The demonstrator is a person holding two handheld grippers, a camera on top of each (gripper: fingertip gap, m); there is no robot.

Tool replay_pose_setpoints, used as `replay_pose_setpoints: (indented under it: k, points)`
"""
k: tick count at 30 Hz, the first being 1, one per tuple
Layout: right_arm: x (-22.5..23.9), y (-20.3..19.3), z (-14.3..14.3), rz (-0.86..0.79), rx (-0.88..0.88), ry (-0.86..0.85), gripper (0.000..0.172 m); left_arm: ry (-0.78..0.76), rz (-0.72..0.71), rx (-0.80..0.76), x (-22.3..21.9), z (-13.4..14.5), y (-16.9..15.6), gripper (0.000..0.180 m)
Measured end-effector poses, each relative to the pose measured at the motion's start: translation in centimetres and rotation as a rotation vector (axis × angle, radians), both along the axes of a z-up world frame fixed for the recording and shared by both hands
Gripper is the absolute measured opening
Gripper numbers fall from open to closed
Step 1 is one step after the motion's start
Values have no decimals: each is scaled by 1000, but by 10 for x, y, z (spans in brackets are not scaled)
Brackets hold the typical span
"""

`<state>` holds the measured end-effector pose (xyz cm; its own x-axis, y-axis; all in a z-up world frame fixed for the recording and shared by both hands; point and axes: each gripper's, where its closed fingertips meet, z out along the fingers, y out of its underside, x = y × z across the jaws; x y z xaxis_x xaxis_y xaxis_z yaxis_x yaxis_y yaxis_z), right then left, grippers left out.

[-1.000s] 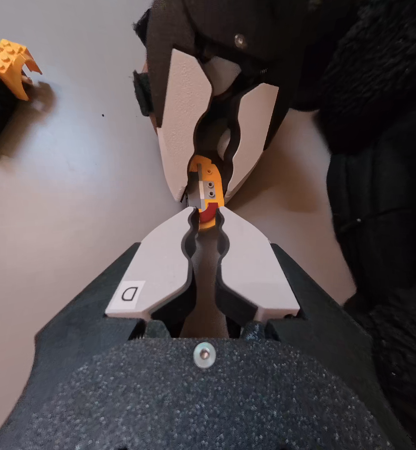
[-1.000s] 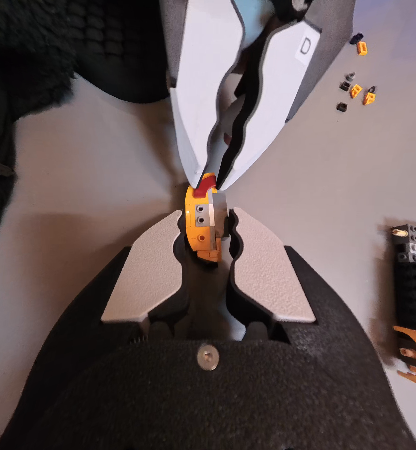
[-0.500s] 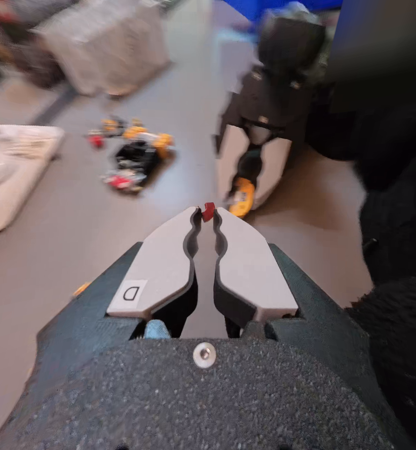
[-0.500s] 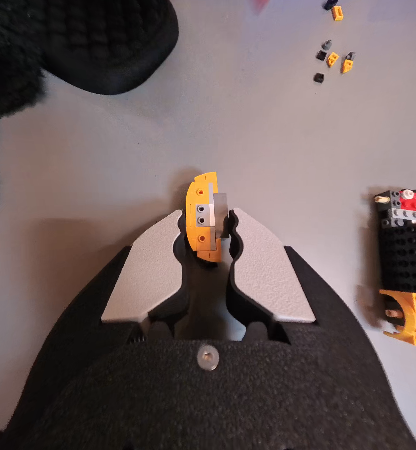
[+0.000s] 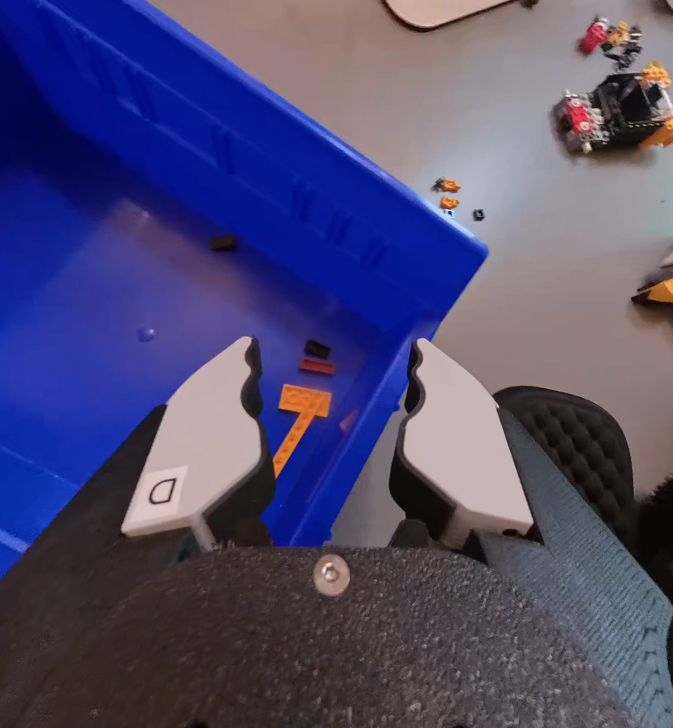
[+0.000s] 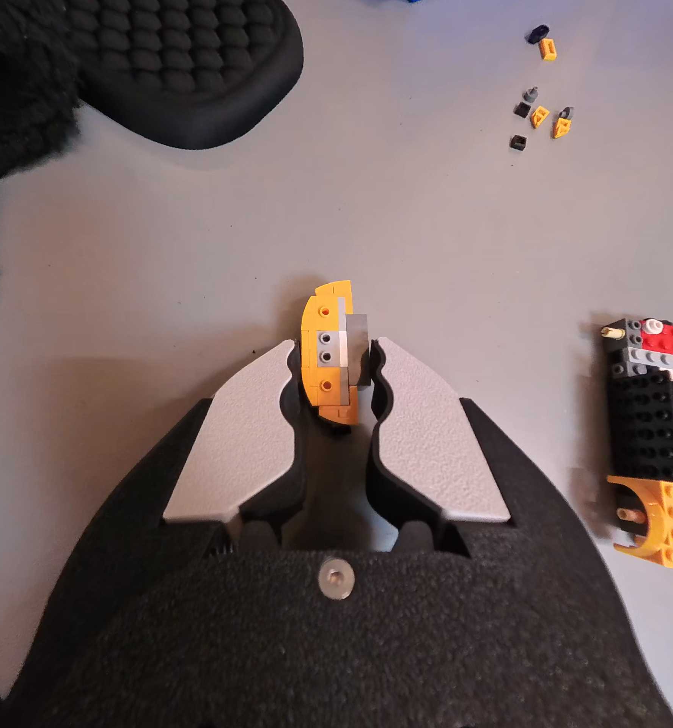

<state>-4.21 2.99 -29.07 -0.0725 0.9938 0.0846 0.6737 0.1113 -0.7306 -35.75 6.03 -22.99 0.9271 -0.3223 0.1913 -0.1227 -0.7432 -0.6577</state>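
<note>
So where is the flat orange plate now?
In the left wrist view, the orange plate lies inside the blue bin, near its right corner, just below a red piece.

- I seem to be at a play or hobby spot on a plain grey floor [image 6: 406, 205]; which kind of room, I cannot tell.
- At 10 o'clock of my left view stands a blue plastic bin [image 5: 327, 189] with loose toy bricks inside.
- At 1 o'clock lies a half-built brick vehicle [image 5: 618, 114], small brick pieces [image 5: 451, 193] nearby.
- At 11 o'clock of my right view sits a black quilted shoe [image 6: 185, 67].
</note>
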Motion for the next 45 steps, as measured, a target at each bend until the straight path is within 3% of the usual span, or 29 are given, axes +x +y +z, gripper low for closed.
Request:
replay_pose_setpoints:
  k: [3, 6, 8, 11, 14, 18, 20, 22, 23, 26, 31, 34, 39, 45]
  points:
    - [0, 0, 0, 0, 0, 4, 33, -19, -73, -16, 15, -3, -5, 76]
    - [0, 1, 0, -5, 12, 7, 33, 28, -108, 91, 26, 10, 2, 72]
    - [-2, 2, 3, -4, 28, 28, 33, 42, -146, 253, 44, 39, 9, 54]
    - [-8, 4, 19, 3, 85, 120, 33, -67, -367, 418, 114, 74, 0, 29]
    - [-13, 13, 44, -10, 294, 231, 33, -226, -596, 320, 198, 61, -12, 35]
    - [-12, 26, 82, -95, 621, 346, 33, -505, -715, 107, 283, 34, -18, 66]
    - [-9, 28, 95, -117, 741, 369, 33, -623, -734, 51, 310, 35, -18, 62]
    - [-9, 27, 104, -119, 830, 390, 33, -691, -754, 42, 323, 43, -13, 41]
    - [-9, 26, 107, -120, 875, 394, 33, -670, -771, 48, 325, 42, -10, 29]
    - [-7, 29, 104, -110, 907, 374, 33, -528, -851, 139, 325, 37, -4, 29]
    - [-4, 22, 98, -73, 518, 405, 34, -205, -929, 347, 315, 20, -2, 29]
    - [-6, 16, 93, -36, 376, 380, 25, -27, -987, 421, 313, 6, -6, 29]
    - [-9, 9, 66, 11, 375, 252, 20, 74, -1064, 455, 316, -5, -15, 29]
    - [-10, 7, 60, 9, 361, 224, 17, 33, -1057, 404, 316, -11, -17, 29]
